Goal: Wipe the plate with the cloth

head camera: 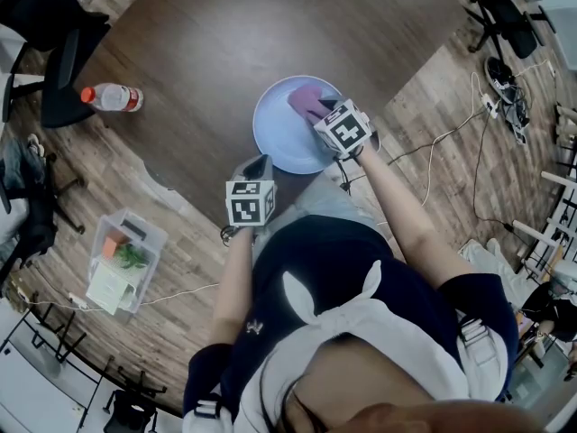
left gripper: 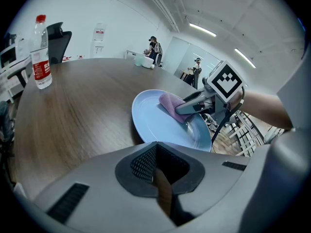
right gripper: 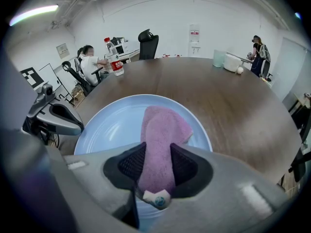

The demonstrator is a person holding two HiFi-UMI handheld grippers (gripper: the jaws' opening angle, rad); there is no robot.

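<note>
My right gripper (right gripper: 156, 166) tilts steeply down over the blue plate (right gripper: 112, 125), forearm stretched out from the body, its jaws clamped on the purple cloth (right gripper: 163, 130), which lies on the plate's far half. My left gripper (left gripper: 156, 168) sits angled down at the near edge of the table (head camera: 225, 43) just beside the plate, jaws together and empty.

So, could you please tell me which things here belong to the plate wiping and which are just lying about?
In use: plate, purple cloth, right gripper clamping the cloth.
Lying about: water bottle, plastic box, left gripper, shut and empty.
</note>
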